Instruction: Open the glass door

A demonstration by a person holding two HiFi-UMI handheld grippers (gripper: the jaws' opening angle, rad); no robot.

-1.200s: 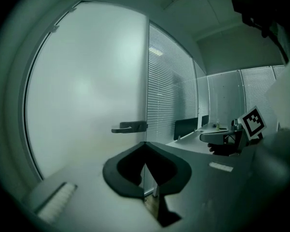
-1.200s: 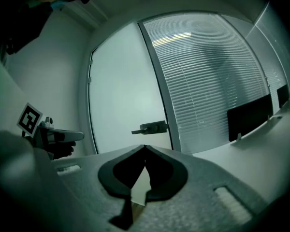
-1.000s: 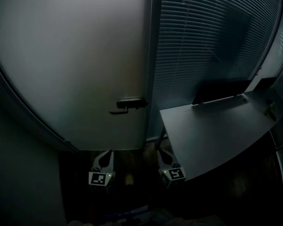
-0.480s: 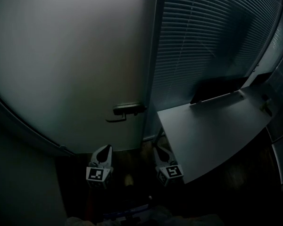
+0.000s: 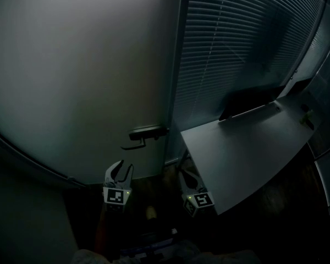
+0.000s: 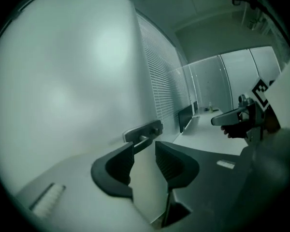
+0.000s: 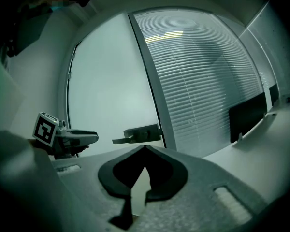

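There was one frosted glass door [image 5: 82,65], and it carried one lever handle [image 5: 146,132]. Beside the door hung one slatted blind [image 5: 236,43]. One surface [image 5: 247,158] was in view, with one dark monitor [image 5: 247,100] standing on it. One small object [image 5: 307,120] lay near its far end, too dim to identify. There were two hand-held grippers: the left hand-held gripper [image 5: 120,170] and the right hand-held gripper [image 5: 190,181]. Each had two jaws, four altogether. Each also bore one cube with square markers, two altogether: the left marker cube [image 5: 116,196] and the right marker cube [image 5: 200,200].
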